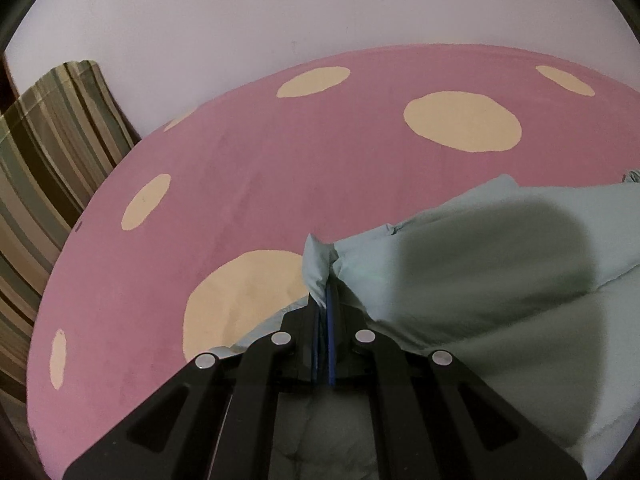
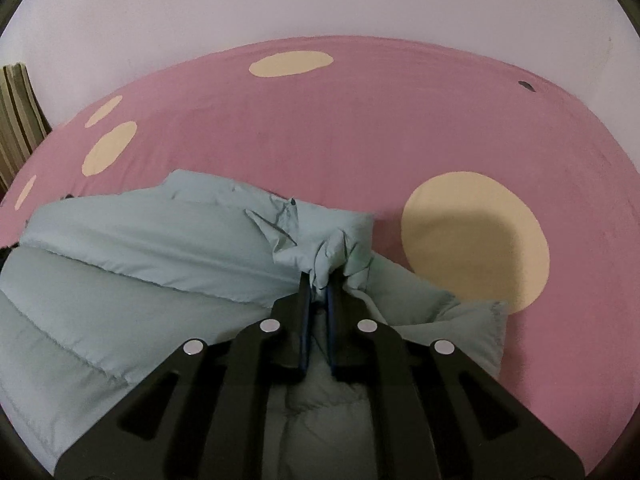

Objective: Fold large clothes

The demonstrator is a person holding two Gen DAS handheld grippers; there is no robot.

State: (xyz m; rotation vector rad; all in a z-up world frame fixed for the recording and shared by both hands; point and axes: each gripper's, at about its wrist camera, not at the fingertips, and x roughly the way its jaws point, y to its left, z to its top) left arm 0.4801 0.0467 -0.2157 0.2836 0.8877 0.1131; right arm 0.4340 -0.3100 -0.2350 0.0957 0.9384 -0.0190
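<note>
A pale blue-green padded jacket lies on a pink bed cover with cream dots. In the left wrist view the jacket fills the right half, and my left gripper is shut on a corner of its fabric, which sticks up past the tips. In the right wrist view my right gripper is shut on a bunched fold of the jacket near its right side. Part of the jacket hangs below both grippers, hidden by their black arms.
A striped cushion stands at the left edge of the bed. A pale wall rises behind the bed. Pink cover lies bare beyond and left of the jacket. A small dark spot sits on the cover at the far right.
</note>
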